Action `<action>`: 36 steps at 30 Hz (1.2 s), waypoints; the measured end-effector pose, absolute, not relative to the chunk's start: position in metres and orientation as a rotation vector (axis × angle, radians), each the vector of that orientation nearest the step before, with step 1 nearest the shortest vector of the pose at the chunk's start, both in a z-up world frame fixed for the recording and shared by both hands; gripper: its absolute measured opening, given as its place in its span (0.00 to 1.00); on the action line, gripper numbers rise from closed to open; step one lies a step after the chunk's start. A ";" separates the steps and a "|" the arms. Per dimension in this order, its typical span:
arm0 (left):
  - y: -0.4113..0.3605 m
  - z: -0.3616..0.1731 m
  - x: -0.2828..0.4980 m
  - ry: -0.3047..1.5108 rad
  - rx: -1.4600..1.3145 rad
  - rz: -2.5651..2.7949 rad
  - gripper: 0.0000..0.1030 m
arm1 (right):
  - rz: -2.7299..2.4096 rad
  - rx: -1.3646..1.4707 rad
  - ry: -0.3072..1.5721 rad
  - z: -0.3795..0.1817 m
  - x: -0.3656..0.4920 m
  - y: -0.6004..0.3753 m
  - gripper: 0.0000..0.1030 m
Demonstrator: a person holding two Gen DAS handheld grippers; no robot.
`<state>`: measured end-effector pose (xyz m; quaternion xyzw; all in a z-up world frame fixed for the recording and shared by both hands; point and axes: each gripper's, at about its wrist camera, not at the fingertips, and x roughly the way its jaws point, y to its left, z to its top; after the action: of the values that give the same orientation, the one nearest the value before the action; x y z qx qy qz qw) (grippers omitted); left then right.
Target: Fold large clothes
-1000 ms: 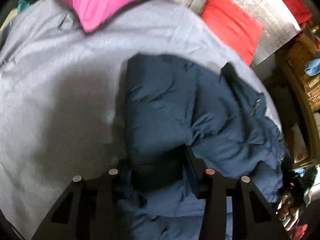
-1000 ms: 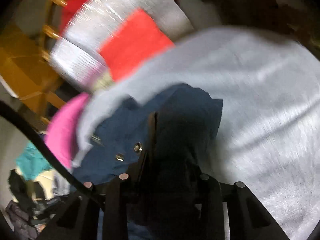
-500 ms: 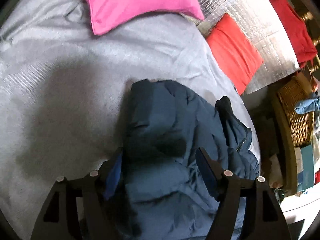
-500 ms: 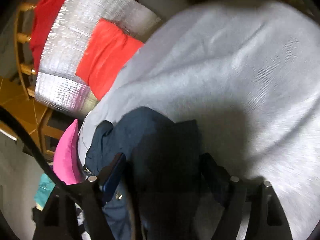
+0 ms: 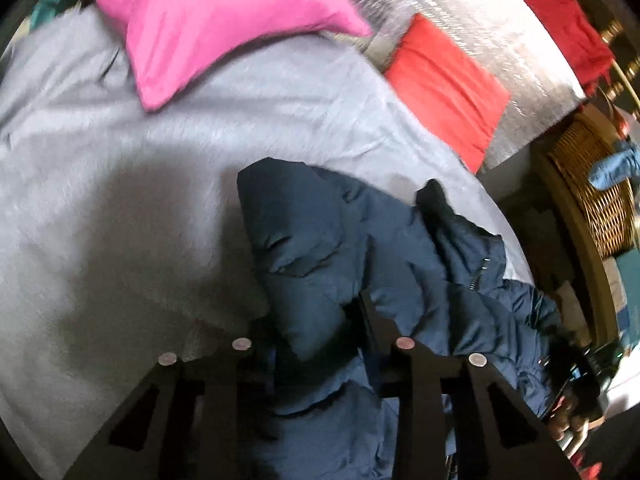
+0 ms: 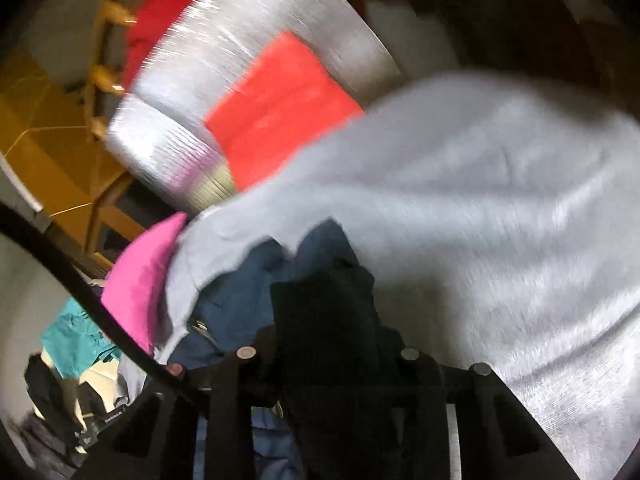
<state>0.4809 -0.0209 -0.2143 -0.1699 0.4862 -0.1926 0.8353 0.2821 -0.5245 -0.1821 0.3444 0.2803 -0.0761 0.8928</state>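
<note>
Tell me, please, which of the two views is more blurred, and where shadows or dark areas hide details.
Right wrist view: more blurred; the red cushion and grey bedspread smear, and the navy jacket between the fingers is almost black. Left wrist view: sharper on the jacket, slight smear on the pink pillow, a broad shadow on the bedspread. Both bend straight lines at the edges.

Open grey bedspread (image 5: 168, 168) left of jacket (image 5: 328, 248), pink pillow (image 5: 216, 20) beyond

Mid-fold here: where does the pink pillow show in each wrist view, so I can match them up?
Left wrist: pink pillow at top, left of centre, on the grey bedspread.
Right wrist: pink pillow at left, below centre, at the bedspread's edge.
Shared landmark: red cushion.
</note>
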 end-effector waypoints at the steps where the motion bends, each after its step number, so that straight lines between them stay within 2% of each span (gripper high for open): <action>1: -0.023 -0.213 0.480 1.029 -0.341 -0.399 0.32 | -0.171 0.709 0.584 -0.183 0.280 -0.526 0.34; 3: -0.022 -0.216 0.479 1.043 -0.317 -0.378 0.31 | -0.237 0.735 0.653 -0.202 0.278 -0.533 0.34; 4: -0.021 -0.223 0.480 1.068 -0.301 -0.350 0.32 | -0.254 0.773 0.701 -0.215 0.278 -0.537 0.37; 5: -0.020 -0.229 0.482 1.096 -0.287 -0.327 0.37 | -0.260 0.801 0.722 -0.222 0.277 -0.541 0.38; 6: -0.019 -0.234 0.482 1.117 -0.281 -0.318 0.39 | -0.270 0.839 0.731 -0.227 0.271 -0.545 0.44; 7: -0.017 -0.234 0.481 1.123 -0.281 -0.319 0.40 | -0.275 0.869 0.735 -0.227 0.264 -0.549 0.57; 9: -0.013 -0.227 0.477 1.138 -0.276 -0.296 0.53 | -0.251 0.893 0.730 -0.220 0.255 -0.552 0.73; 10: -0.010 -0.223 0.474 1.140 -0.279 -0.291 0.60 | -0.241 0.889 0.720 -0.216 0.246 -0.553 0.76; 14: -0.004 -0.217 0.461 1.147 -0.301 -0.327 0.67 | -0.246 0.882 0.762 -0.221 0.222 -0.554 0.77; 18: -0.009 -0.231 0.453 1.196 -0.256 -0.332 0.67 | -0.132 0.945 0.834 -0.244 0.211 -0.546 0.76; 20: -0.013 -0.241 0.450 1.195 -0.227 -0.311 0.69 | -0.140 0.870 0.861 -0.246 0.216 -0.531 0.61; 23: -0.020 -0.238 0.447 1.188 -0.166 -0.270 0.69 | -0.239 0.778 0.853 -0.228 0.211 -0.517 0.59; 24: -0.020 -0.234 0.444 1.182 -0.160 -0.248 0.69 | -0.258 0.760 0.837 -0.220 0.206 -0.514 0.60; 25: -0.021 -0.227 0.439 1.170 -0.150 -0.229 0.69 | -0.288 0.732 0.807 -0.209 0.197 -0.511 0.66; 27: -0.020 -0.209 0.424 1.121 -0.121 -0.192 0.69 | -0.319 0.691 0.734 -0.188 0.179 -0.505 0.71; 29: -0.018 -0.193 0.408 1.067 -0.136 -0.195 0.69 | -0.272 0.718 0.682 -0.174 0.164 -0.501 0.74; 31: -0.016 -0.178 0.387 1.024 -0.218 -0.276 0.69 | -0.153 0.806 0.646 -0.170 0.149 -0.493 0.83; 33: -0.021 -0.178 0.376 1.050 -0.293 -0.401 0.72 | -0.016 0.916 0.674 -0.180 0.144 -0.480 0.84; 36: -0.035 -0.202 0.369 1.179 -0.432 -0.544 0.72 | 0.115 1.056 0.753 -0.206 0.155 -0.456 0.84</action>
<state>0.3686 -0.0345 -0.2016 -0.1995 0.5446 -0.2513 0.7749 0.1551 -0.4565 -0.2059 0.4916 0.3504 0.0536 0.7954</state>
